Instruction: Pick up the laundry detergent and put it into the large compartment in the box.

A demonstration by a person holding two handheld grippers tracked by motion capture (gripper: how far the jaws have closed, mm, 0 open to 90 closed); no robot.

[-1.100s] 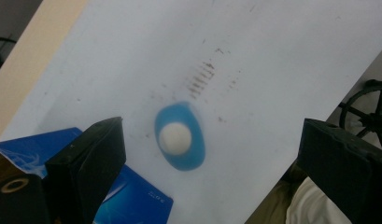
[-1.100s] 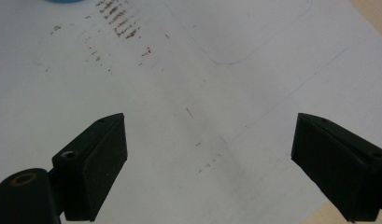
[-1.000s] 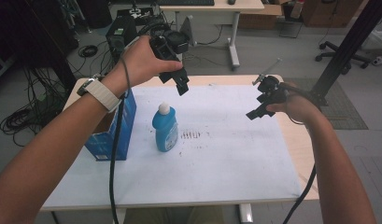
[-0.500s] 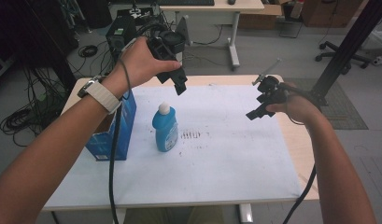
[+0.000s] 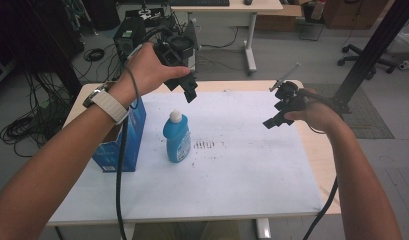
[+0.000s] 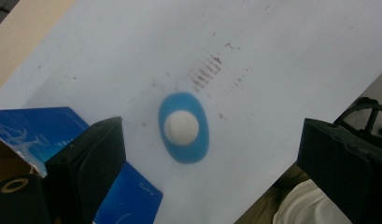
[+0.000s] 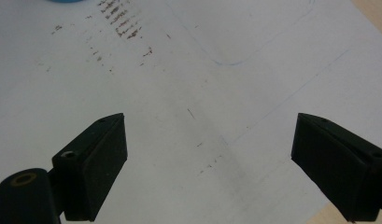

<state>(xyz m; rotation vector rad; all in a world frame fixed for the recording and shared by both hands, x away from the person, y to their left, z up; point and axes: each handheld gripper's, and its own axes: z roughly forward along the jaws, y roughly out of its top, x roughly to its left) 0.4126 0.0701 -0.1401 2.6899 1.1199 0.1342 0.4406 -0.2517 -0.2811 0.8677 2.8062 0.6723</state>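
Note:
A blue bottle with a white cap (image 5: pixel 176 137) stands upright on the white sheet (image 5: pixel 232 170). My left gripper (image 5: pixel 188 87) hovers above and a little behind it, held high in the hand. In the left gripper view I look straight down on the bottle (image 6: pixel 184 128), which lies between the wide-apart jaws of my open left gripper (image 6: pixel 212 144). My right gripper (image 5: pixel 274 116) hangs over the sheet's right side, well away from the bottle. In its own view my right gripper (image 7: pixel 207 135) is open over the bare sheet (image 7: pixel 188 84), with nothing between the jaws.
An open blue carton (image 5: pixel 119 145) stands just left of the bottle, near the table's left edge (image 5: pixel 74 107). Brown smudges (image 5: pixel 206 145) mark the sheet beside the bottle. Desks, cables and an office chair stand on the floor beyond the table.
My left gripper has drifted slightly to the left above the bottle. The right gripper, the bottle and the carton have stayed in place.

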